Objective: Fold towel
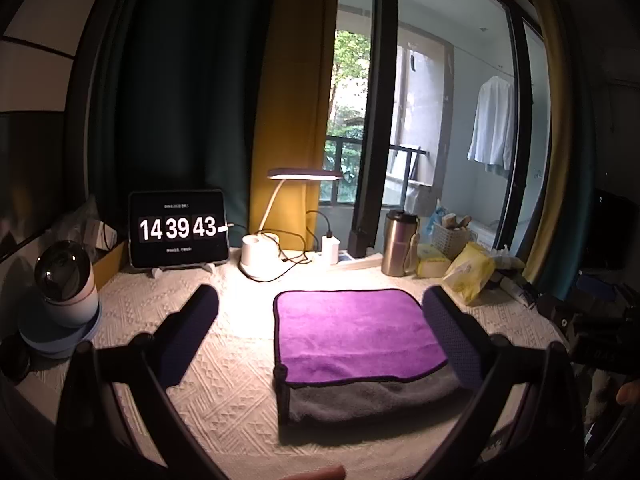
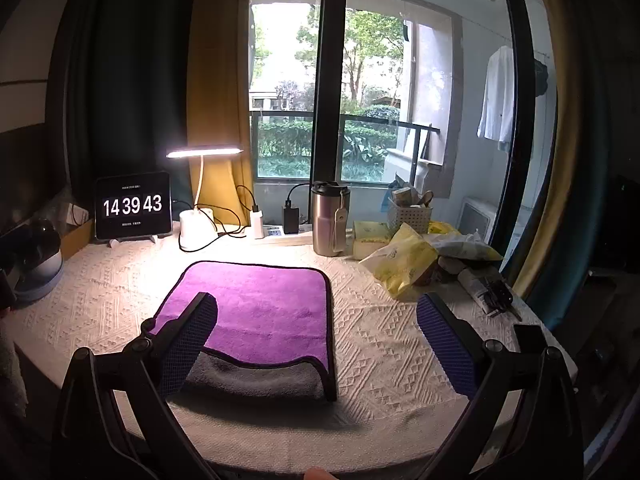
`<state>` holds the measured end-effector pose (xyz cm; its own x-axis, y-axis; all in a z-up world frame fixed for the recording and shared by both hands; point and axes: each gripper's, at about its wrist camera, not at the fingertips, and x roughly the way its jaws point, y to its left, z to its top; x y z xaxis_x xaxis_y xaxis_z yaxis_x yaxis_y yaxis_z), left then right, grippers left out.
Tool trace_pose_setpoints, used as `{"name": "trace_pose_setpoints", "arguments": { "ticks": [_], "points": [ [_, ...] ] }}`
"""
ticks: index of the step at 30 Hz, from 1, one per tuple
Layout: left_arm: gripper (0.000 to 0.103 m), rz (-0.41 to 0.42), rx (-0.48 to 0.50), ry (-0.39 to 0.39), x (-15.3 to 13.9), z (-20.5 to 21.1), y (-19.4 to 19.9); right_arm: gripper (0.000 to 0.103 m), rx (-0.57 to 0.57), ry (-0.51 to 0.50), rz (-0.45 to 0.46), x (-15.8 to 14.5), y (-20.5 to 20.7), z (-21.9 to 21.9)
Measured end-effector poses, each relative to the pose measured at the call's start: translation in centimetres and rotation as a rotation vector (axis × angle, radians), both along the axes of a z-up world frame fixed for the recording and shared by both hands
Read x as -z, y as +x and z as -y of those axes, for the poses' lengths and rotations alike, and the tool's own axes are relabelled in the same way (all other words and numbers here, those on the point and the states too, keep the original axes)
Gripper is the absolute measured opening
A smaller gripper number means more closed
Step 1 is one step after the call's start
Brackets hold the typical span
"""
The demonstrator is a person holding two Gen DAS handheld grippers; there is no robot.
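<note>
Lying folded once on the desk (image 2: 380,344), the towel (image 2: 260,308) shows purple over grey at six o'clock. Left claw (image 1: 320,320) and right claw (image 2: 316,332) hover released, empty. Another fold likely remains.

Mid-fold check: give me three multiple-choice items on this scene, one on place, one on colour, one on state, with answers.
1. The steel tumbler stands where relative to the towel?
A. behind it, near the window
B. on it
C. in front of it

2. The towel's upper face is:
A. green
B. purple
C. white

3. The left gripper and right gripper are:
A. both shut on the towel
B. both open
C. one shut

Answers: 1 A, it stands past the far edge. 2 B, purple over a grey underside. 3 B, fingers spread, gripping nothing.
</note>
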<state>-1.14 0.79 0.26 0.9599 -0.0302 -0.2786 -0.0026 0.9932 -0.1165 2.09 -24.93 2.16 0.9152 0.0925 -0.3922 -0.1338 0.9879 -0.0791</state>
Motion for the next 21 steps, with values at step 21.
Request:
{"name": "trace_pose_setpoints", "arguments": {
  "ticks": [21],
  "points": [
    [0.103,-0.017,0.001,-0.009,0.25,0.39,0.23,0.102,-0.032,0.032,-0.027,0.79,0.79,-0.16]
  ]
}}
